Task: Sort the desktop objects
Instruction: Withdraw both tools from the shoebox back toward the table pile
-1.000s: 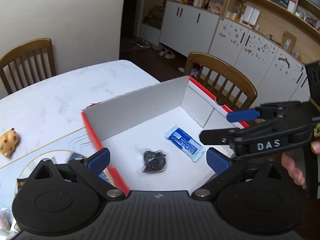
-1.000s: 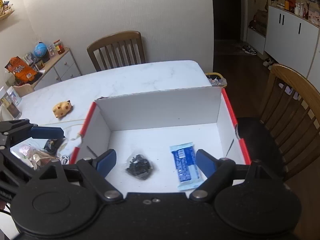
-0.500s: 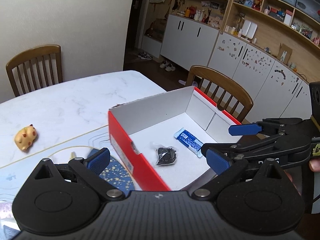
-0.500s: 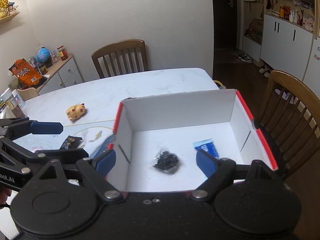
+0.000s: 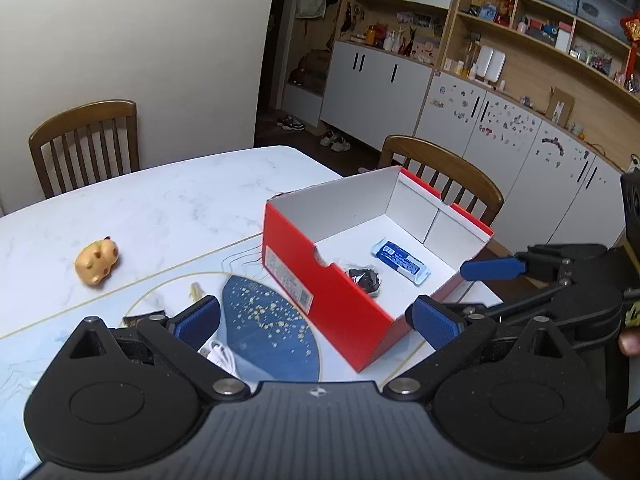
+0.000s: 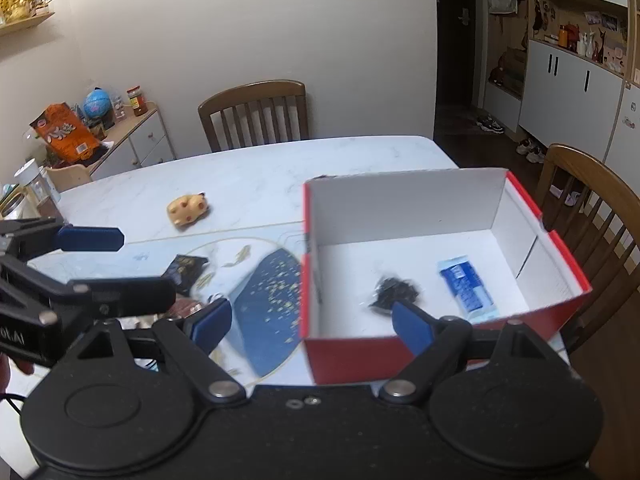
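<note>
Both hand-held grippers, left (image 5: pixel 316 320) and right (image 6: pixel 310 322), wide open, empty.

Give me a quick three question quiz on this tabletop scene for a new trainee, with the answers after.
1. True or false: the red cardboard box with white inside holds two items.
2. Which lies outside the box? A) blue and white wrapped packet B) yellow spotted animal toy C) clear bag of dark bits
3. Fill in: the left gripper and right gripper are both ____ and hold nothing.

Key: 1 true; 2 B; 3 open.
</note>
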{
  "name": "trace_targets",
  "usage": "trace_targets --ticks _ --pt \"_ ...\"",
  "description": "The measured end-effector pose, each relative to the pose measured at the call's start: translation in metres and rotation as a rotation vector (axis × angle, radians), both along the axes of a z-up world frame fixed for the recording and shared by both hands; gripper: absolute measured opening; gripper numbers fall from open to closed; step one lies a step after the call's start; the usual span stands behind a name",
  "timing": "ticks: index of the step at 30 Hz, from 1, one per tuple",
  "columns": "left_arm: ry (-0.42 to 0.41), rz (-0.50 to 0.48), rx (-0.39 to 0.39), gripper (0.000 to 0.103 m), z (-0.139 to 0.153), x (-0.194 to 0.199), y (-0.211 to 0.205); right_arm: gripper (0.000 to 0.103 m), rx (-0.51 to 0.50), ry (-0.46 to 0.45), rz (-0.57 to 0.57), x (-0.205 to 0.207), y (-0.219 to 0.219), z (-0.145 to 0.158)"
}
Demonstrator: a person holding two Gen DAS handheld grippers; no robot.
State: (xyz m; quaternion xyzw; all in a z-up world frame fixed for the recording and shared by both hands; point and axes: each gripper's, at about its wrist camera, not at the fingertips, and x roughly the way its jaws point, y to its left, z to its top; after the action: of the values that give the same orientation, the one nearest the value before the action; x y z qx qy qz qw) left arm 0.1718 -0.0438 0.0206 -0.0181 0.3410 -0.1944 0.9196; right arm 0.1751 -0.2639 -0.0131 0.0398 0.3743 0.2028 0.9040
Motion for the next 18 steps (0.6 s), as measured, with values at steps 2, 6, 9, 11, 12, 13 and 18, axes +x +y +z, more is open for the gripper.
trace_targets --ticks 2,6,9,11,12,13,18 --pt "-0.003 0.004 -0.004 0.103 -0.001 -0.007 0.010 0.088 -0.002 -0.005 0.003 -0.011 0.009 0.000" --pt "0.016 0.016 -0.002 0.103 -0.006 -0.017 0.032 0.088 -0.018 -0.019 0.009 -0.029 0.027 -0.001" --pt "0.020 0.015 -0.005 0.103 -0.009 -0.025 0.046 0.087 -0.030 -0.032 0.010 -0.042 0.040 -0.002" --pt "0.022 0.013 0.011 0.103 -0.011 -0.030 0.053 0.087 -0.030 -0.037 0.006 -0.051 0.048 -0.004" --pt "0.025 0.015 0.014 0.103 -0.012 -0.032 0.057 0.087 -0.026 -0.036 0.007 -0.055 0.052 -0.005" --pt "0.022 0.020 0.012 0.103 -0.013 -0.035 0.061 0.087 -0.025 -0.035 0.012 -0.060 0.056 -0.005" --pt "0.021 0.026 0.008 0.103 -0.018 -0.048 0.079 0.087 -0.033 -0.030 0.026 -0.079 0.079 -0.010"
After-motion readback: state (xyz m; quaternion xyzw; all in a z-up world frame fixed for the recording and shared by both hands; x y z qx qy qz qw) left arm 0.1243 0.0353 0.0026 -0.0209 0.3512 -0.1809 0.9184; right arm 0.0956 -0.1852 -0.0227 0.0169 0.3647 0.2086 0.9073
